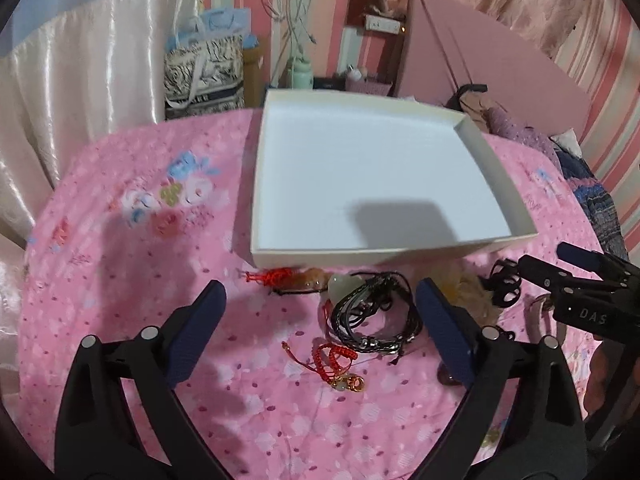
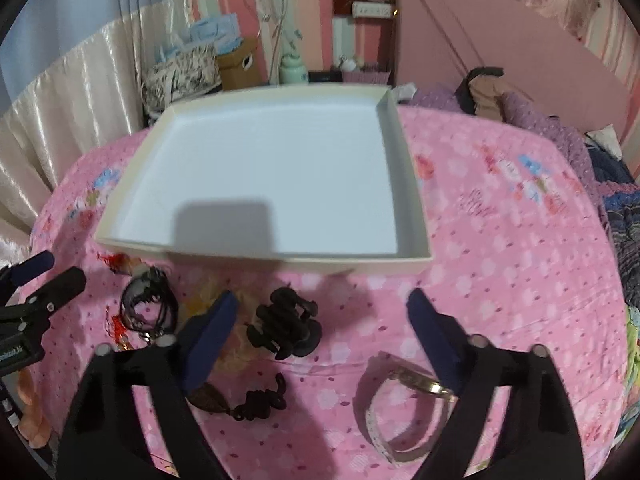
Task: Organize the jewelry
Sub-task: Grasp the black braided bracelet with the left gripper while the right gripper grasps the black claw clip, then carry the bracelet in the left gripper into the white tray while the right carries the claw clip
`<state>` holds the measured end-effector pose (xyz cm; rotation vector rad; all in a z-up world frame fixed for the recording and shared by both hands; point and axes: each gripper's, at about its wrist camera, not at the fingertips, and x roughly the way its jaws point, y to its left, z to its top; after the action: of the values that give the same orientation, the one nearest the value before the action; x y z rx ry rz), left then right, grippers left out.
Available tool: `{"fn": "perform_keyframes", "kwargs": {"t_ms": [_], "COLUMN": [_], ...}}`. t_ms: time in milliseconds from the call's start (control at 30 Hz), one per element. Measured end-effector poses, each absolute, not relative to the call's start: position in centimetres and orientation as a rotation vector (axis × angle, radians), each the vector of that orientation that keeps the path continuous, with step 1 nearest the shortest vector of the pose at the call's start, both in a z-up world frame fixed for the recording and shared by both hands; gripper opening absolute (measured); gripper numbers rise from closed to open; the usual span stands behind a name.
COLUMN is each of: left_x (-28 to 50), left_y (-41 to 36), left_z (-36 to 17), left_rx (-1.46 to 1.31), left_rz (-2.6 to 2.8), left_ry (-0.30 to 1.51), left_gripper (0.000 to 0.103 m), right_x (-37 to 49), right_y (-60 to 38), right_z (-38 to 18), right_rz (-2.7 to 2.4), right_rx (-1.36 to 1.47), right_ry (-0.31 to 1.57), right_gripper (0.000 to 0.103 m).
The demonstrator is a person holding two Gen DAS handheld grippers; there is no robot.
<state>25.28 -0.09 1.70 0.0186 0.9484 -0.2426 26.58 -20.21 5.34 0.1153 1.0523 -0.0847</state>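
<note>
Nearest your right gripper (image 2: pixel 320 338), whose jaws stand wide and hold nothing, lies the pale strap watch with a gold-toned case (image 2: pixel 404 408) by the right finger, and just beyond, between the fingers, the chunky black plastic hair claw (image 2: pixel 286 330). Take the claw across its body rather than by a tooth, since it looks likely to twist out of a shallow pinch. Your left gripper (image 1: pixel 320 332) is likewise wide and empty, straddling the red knotted cord charm with a gold clasp (image 1: pixel 338 364) and, a little farther on, the bundle of black cord bracelets (image 1: pixel 376 316) touching a pale green heart-shaped stone (image 1: pixel 340 286). Close low on the whole bundle so no loop trails. Beyond all this sits the shallow white cardboard tray (image 1: pixel 360 255), bare inside; lift each piece clear over its near wall, and set it down well apart from the next.
</note>
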Motion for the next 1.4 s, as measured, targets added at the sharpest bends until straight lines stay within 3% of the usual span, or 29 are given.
{"fn": "perform_keyframes", "kwargs": {"t_ms": [133,233,300,367,567,700,933,1400], "left_x": [25.8,26.1,26.4,26.8,27.5,27.8,28.0,27.5], "left_y": [-1.0,-1.8,-2.0,-1.9,-1.7,-1.7,-2.3,-2.1], "left_z": [-0.1,-1.1,-1.8,-2.5,-3.8,-4.3,-4.5,-4.6], "left_rx": [0.054,0.069,0.080,0.078,0.062,0.054,0.052,0.069], "left_rz": [-0.248,-0.261,-0.255,-0.264,-0.261,-0.257,-0.286,-0.292], "left_ry": [0.986,1.008,1.019,1.041,1.092,1.100,1.106,1.089], "left_gripper": [0.084,0.082,0.077,0.065,0.048,0.045,0.023,0.024], "right_x": [26.9,27.1,27.3,27.4,27.7,27.6,27.4,27.4], "right_y": [-19.9,-19.8,-19.9,-19.6,-19.9,-19.9,-19.8,-19.6], "right_z": [4.2,3.6,3.2,2.9,2.4,2.4,2.4,1.6], "right_rz": [-0.068,-0.051,-0.046,-0.039,-0.025,-0.008,0.020,0.052], "right_rx": [0.123,0.141,0.146,0.147,0.167,0.181,0.185,0.220], "right_ry": [1.072,1.088,1.095,1.101,1.109,1.107,1.111,1.140], "right_gripper": [0.075,0.067,0.067,0.066,0.065,0.058,0.049,0.044]}}
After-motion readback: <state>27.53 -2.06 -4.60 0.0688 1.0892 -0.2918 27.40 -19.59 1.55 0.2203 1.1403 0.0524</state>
